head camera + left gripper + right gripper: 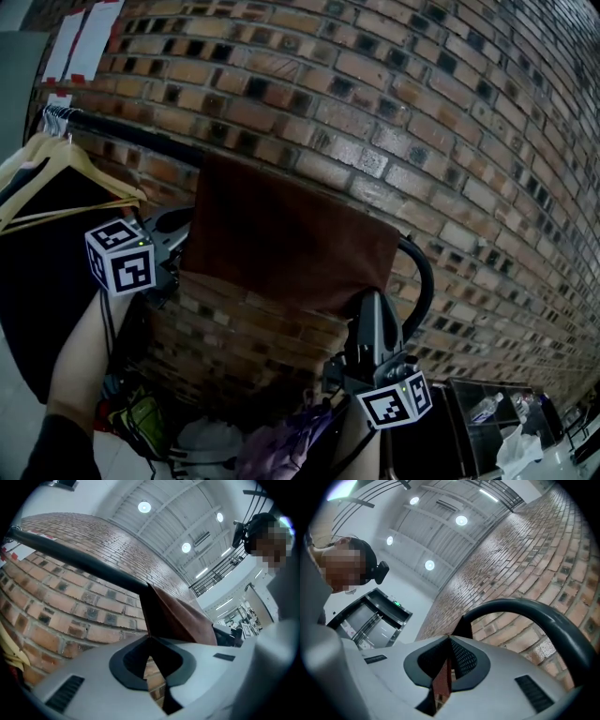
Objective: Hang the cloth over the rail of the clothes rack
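While the left gripper (149, 638) and right gripper (449, 638) each clamp one brown fabric cloth (281, 239) draped over the black metal rail (131, 131), pale wooden hangers (80, 161) (count unclear) hang at nine o'clock.

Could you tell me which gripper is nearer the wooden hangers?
The left gripper, at the brown cloth's left edge beside the wooden hangers; the right gripper holds the cloth's lower right corner.

Left gripper (180, 234), on a bare raised forearm (80, 361), points right, jaws pinched on the cloth (281, 234) edge; right gripper (370, 305) points up, jaws clamped on its lower corner
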